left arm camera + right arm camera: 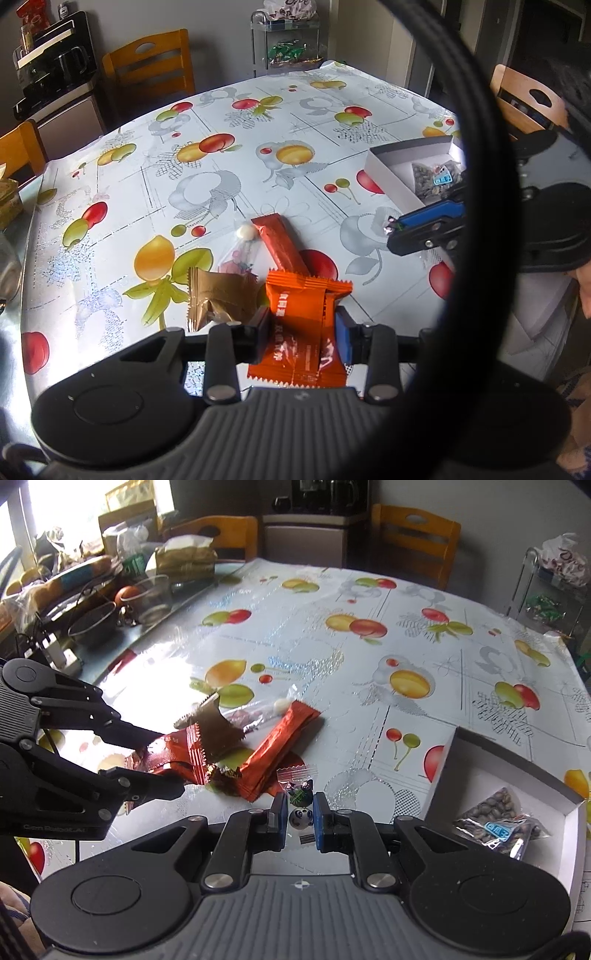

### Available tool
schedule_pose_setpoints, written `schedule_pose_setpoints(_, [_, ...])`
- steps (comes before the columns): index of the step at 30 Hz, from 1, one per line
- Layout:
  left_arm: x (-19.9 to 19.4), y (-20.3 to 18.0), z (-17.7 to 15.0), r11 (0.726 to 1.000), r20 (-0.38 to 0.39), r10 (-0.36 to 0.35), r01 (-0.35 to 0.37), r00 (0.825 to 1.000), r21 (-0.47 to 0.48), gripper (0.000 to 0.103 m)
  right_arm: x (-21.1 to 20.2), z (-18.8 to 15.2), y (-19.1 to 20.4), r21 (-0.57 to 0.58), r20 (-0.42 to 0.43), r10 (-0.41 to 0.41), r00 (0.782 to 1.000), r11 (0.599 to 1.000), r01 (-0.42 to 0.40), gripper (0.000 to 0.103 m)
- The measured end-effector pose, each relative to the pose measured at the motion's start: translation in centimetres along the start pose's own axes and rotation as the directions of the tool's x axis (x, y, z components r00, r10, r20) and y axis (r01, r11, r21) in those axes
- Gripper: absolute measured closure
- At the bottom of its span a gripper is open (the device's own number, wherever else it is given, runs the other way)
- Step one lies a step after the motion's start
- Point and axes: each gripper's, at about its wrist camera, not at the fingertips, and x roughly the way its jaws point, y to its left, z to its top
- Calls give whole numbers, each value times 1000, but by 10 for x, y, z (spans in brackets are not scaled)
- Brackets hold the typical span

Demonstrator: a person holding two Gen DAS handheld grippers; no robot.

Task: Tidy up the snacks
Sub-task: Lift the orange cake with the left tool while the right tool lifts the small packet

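Note:
My left gripper (pixel 303 325) is shut on an orange snack packet (pixel 304 325), seen also in the right wrist view (pixel 173 755). Beside it lie a brown packet (pixel 221 299), a long red bar (pixel 282 247) and a clear candy bag (pixel 242 251). My right gripper (pixel 300 810) is shut on a small clear candy packet (pixel 299 794) holding a panda-faced sweet. It also shows in the left wrist view (pixel 393 230). A white box (pixel 509 775) at the right holds a seed bag (pixel 496 819).
The table has a fruit-print cloth (pixel 207 155). Wooden chairs (pixel 151 62) stand around it. Bowls, bread and bags (pixel 110 587) crowd the far left side. A wire rack with sweets (pixel 286 40) stands behind the table. A black cable (pixel 461 184) crosses the left view.

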Motion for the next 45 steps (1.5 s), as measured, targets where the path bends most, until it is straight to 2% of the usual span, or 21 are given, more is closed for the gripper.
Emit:
schedule_pose_setpoints(24, [-14,-5,21,1000,57,-11,11,998,-2,70,-40,3,-5,60,95,-58,994,997,52,87])
schedule_pose_setpoints(35, [-13,-8,34,1000,63,-18,19,998,-20,70,-51,-1,-19,102,113,-93,989,991,81,87])
schedule_pose_setpoints(45, [-11,-21,48,999,75,-46,45,996,8,70,-60,-6,-32,142,121,-133,984,983,116,87])
